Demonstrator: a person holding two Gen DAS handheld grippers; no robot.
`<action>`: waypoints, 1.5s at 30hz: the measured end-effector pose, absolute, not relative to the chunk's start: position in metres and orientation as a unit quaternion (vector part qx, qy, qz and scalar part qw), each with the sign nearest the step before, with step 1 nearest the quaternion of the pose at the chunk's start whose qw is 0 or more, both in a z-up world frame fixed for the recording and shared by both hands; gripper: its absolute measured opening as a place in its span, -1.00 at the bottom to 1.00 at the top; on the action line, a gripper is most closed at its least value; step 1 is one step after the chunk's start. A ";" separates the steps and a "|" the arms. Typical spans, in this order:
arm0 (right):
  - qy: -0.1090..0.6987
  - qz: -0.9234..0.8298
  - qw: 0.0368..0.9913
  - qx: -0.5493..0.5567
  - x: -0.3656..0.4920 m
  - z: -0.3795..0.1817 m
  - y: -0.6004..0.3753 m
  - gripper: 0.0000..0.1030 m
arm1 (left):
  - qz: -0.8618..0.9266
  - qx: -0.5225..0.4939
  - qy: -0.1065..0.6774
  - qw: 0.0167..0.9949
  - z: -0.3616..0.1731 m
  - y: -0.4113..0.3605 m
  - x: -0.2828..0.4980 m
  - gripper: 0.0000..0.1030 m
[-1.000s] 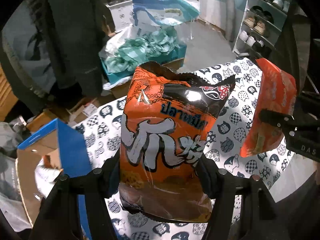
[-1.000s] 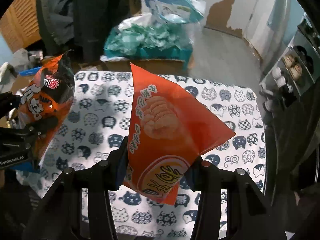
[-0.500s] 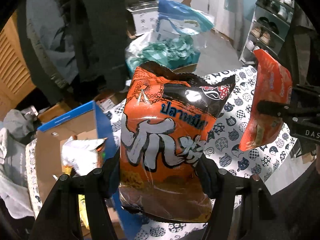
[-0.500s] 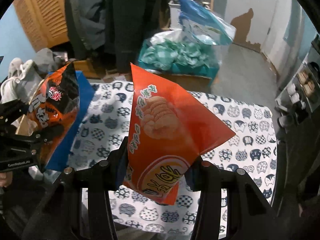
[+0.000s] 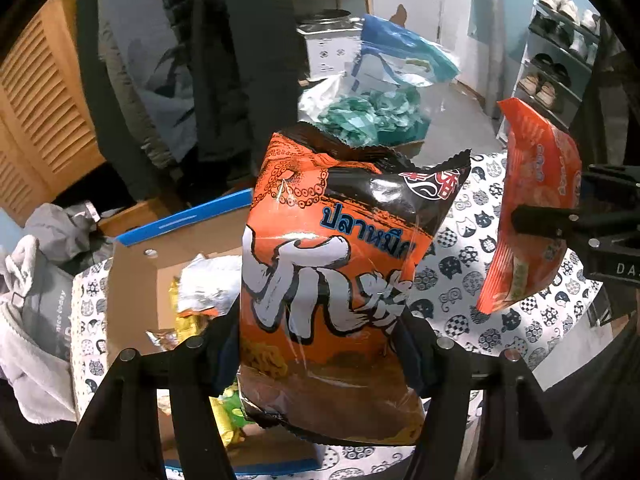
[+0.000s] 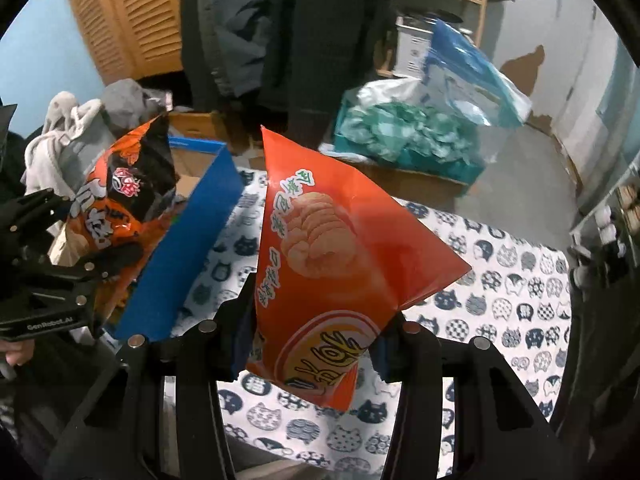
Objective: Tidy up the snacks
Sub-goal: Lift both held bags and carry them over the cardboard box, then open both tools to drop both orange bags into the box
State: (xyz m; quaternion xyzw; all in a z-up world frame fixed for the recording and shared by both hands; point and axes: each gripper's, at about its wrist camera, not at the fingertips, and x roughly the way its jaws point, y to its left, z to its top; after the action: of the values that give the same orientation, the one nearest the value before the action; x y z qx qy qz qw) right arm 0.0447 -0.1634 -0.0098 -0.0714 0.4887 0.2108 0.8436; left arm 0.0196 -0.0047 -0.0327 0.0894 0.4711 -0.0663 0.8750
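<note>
Clearly the left claw (image 5: 320, 344) is gripping the orange-and-black crinkly squid-snack bag (image 5: 340, 280) by its lower half, its fingers pressing in from either side, and the bag is standing upright with its long axis running straight up from the claw to the serrated top seal. Below and to the left of it, the open cardboard box with blue outer walls (image 5: 176, 224) is sitting at the left edge of the cat-print tabletop (image 5: 460, 272), already holding several foil snack packets (image 5: 200, 292). Judging from both views, the left claw is hanging over the box's opening or right beside its near wall, so it is the nearer one for a drop; the bag would be going downward and slightly left.

Further right, the right claw (image 6: 312, 344) is clamping the glossy red-orange cracker bag (image 6: 332, 264) at its bottom corner, the bag tilting up and to the right. It is hovering over the middle of the tabletop, with the box's blue wall (image 6: 188, 240) lying to its left, well apart.
</note>
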 end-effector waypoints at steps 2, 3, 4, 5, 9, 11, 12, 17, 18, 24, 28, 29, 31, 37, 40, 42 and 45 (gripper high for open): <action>0.488 0.219 0.842 -0.075 0.045 -0.010 -0.154 -0.10 | -0.064 0.081 0.473 0.875 -0.034 0.004 0.018 0.29; 0.488 0.222 0.841 -0.076 0.045 -0.011 -0.150 -0.10 | -0.064 0.076 0.475 0.874 -0.034 0.009 0.017 0.29; 0.489 0.227 0.839 -0.076 0.046 -0.011 -0.145 -0.10 | -0.064 0.070 0.476 0.874 -0.035 0.016 0.017 0.29; 0.491 0.231 0.837 -0.077 0.046 -0.013 -0.140 -0.10 | -0.061 0.068 0.476 0.875 -0.035 0.020 0.016 0.29; 0.497 0.243 0.830 -0.075 0.051 -0.018 -0.122 -0.10 | -0.046 0.060 0.477 0.876 -0.036 0.042 0.015 0.29; 0.499 0.248 0.827 -0.078 0.051 -0.018 -0.113 -0.10 | -0.039 0.050 0.477 0.877 -0.036 0.054 0.014 0.29; 0.500 0.251 0.825 -0.080 0.051 -0.019 -0.107 -0.10 | -0.035 0.047 0.476 0.877 -0.036 0.061 0.013 0.29; 0.501 0.269 0.817 -0.094 0.052 -0.020 -0.077 -0.10 | -0.014 0.036 0.477 0.878 -0.041 0.091 0.008 0.29; 0.501 0.272 0.816 -0.096 0.052 -0.020 -0.071 -0.10 | -0.011 0.033 0.478 0.877 -0.043 0.096 0.007 0.29; 0.507 0.298 0.802 -0.106 0.058 -0.024 -0.030 -0.10 | 0.015 0.022 0.485 0.874 -0.053 0.127 0.006 0.29; 0.514 0.311 0.791 -0.117 0.062 -0.033 -0.006 -0.10 | 0.028 0.008 0.493 0.869 -0.064 0.147 0.007 0.30; 0.518 0.313 0.787 -0.119 0.063 -0.036 -0.001 -0.10 | 0.031 0.000 0.498 0.867 -0.067 0.153 0.007 0.29; 0.527 0.319 0.778 -0.119 0.067 -0.044 0.011 -0.10 | 0.035 -0.010 0.504 0.863 -0.073 0.161 0.007 0.29; 0.547 0.332 0.759 -0.122 0.076 -0.062 0.044 -0.10 | 0.049 -0.015 0.511 0.858 -0.082 0.177 0.006 0.30; 0.553 0.339 0.751 -0.120 0.079 -0.067 0.058 -0.10 | 0.054 -0.023 0.515 0.855 -0.086 0.184 0.006 0.30; 0.556 0.343 0.748 -0.120 0.081 -0.071 0.068 -0.10 | 0.057 -0.025 0.517 0.853 -0.091 0.190 0.007 0.31; 0.557 0.346 0.744 -0.126 0.084 -0.076 0.082 -0.10 | 0.060 -0.029 0.526 0.848 -0.099 0.195 0.010 0.31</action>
State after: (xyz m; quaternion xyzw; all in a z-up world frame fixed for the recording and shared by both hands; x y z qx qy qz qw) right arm 0.0835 0.0825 -0.0759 -0.1261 0.5572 0.3465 0.7440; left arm 0.0099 0.1955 -0.0990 -0.0288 0.5265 0.0601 0.8476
